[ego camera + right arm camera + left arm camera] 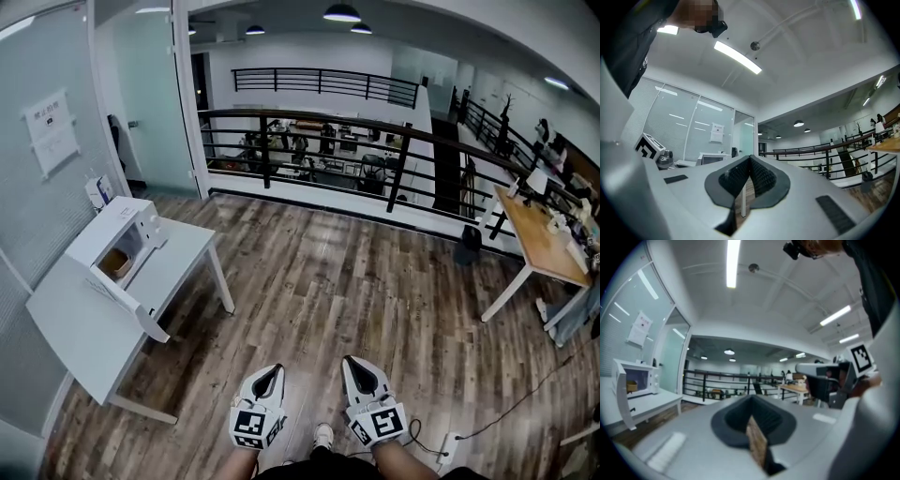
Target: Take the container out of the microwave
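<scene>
Both grippers are closed and empty. The left gripper (268, 374) has its jaws pressed together at the tips with nothing between them, and the right gripper (357, 366) looks the same in its own view, tips meeting and only floor showing through the slot behind them. They are held side by side, low and near, above the wood floor (356, 281), touching nothing.

The container (116, 262), a small brownish tub, sits inside the microwave (108, 234), far off to the left and well apart from both grippers. The microwave door (127, 300) stands open toward the near side. The microwave rests on a white table (187, 248) against the left wall. Only bare floor lies between the grippers and the table. A black railing (328, 122) runs across the far side, and a wooden desk (539, 234) stands on the right.
</scene>
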`<state>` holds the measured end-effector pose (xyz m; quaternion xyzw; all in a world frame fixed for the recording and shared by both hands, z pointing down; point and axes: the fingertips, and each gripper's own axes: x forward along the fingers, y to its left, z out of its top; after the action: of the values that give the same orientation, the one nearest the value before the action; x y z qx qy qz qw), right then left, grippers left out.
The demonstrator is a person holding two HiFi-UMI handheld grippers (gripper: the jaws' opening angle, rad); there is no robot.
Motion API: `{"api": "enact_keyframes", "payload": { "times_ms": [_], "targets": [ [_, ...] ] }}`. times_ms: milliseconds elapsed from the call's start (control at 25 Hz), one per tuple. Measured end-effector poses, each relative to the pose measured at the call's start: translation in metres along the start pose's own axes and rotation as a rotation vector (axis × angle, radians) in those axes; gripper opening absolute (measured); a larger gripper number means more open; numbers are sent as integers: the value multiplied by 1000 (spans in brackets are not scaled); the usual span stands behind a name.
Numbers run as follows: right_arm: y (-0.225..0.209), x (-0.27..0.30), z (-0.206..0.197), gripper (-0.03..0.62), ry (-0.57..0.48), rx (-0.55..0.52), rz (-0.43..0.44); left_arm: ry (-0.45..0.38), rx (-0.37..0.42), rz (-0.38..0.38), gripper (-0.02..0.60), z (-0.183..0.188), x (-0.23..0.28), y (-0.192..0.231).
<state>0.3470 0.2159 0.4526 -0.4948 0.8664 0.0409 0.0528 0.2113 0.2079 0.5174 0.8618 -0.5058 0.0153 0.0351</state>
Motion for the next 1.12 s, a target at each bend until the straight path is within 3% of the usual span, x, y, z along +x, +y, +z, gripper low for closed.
{"api": "enact_keyframes", "payload": {
  "times_ms": [360,680,1120],
  "targets": [
    [-61,41,-6,-2,-11,11,5,-19,30,19,5,15,72,5],
    [-112,66,-10,-2,-12,26,39,12,35,38,5,13,122,1],
    [-138,98,-25,-2,17,40,75,66,-18,133,5,-3,159,33]
  ]
}}
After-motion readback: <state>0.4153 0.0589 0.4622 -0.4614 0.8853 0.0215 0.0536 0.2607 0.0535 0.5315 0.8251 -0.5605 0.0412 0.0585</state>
